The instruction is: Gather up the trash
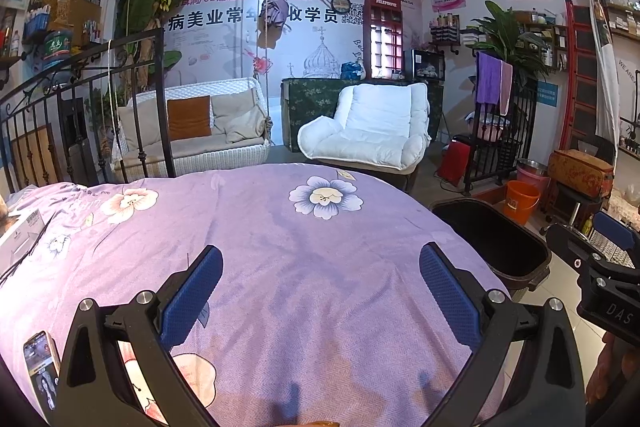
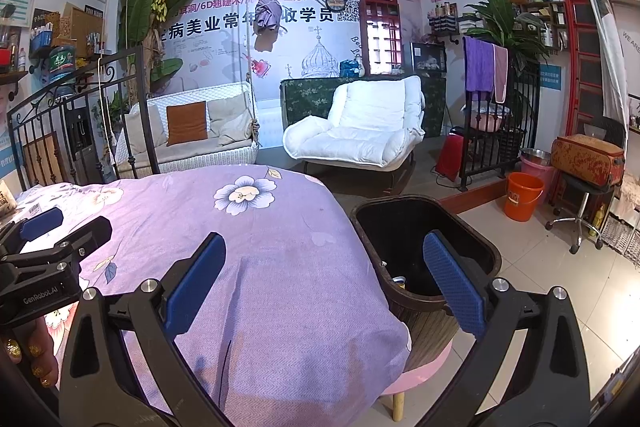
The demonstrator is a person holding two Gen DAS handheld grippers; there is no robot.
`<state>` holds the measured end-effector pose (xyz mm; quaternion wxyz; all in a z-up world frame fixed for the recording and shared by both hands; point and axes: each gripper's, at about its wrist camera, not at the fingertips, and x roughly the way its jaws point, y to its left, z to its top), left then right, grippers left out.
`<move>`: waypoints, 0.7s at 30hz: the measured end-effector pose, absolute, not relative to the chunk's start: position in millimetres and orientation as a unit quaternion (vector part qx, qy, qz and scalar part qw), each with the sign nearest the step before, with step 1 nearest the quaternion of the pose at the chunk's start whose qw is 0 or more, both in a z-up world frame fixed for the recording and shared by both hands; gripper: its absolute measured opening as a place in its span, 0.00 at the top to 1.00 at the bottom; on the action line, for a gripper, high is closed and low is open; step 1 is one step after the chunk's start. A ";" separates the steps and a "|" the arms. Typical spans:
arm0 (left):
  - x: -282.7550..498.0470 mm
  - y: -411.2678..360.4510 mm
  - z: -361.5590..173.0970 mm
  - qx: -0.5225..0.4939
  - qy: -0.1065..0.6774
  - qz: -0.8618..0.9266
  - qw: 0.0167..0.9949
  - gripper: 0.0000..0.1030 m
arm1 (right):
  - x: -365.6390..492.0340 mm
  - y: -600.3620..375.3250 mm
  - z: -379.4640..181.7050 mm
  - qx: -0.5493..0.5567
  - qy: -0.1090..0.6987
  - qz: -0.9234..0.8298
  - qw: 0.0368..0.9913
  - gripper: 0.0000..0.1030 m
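A dark brown trash bin (image 2: pixel 472 259) stands on the floor at the bed's right edge; a can (image 2: pixel 399 281) lies inside it. The bin also shows in the left wrist view (image 1: pixel 536 267). My left gripper (image 1: pixel 320 291) is open and empty above the purple floral bedspread (image 1: pixel 280 227). My right gripper (image 2: pixel 324 283) is open and empty, its left finger over the bedspread (image 2: pixel 260 227) and its right finger (image 2: pixel 452 283) over the bin. Each gripper appears in the other's view: the right one (image 1: pixel 612 267) and the left one (image 2: pixel 44 251).
A phone (image 1: pixel 40 367) lies on the bed at lower left, a white box (image 1: pixel 22 231) at far left. An iron bed frame (image 1: pixel 80 115) stands behind. A white armchair (image 2: pixel 360 127), orange bucket (image 2: pixel 524 195) and stool (image 2: pixel 580 199) stand on the floor beyond.
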<state>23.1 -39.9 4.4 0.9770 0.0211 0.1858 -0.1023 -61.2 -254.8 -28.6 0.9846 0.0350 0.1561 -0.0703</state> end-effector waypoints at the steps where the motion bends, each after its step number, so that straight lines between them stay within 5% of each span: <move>1: 23.1 -39.8 4.3 0.021 0.186 -0.102 0.977 0.05 | -61.1 -254.9 -28.4 0.036 0.156 -0.070 0.985 0.05; 21: 23.5 -43.8 4.3 0.022 0.189 -0.106 0.976 0.05 | -60.6 -251.7 -29.6 0.036 0.159 -0.069 0.984 0.05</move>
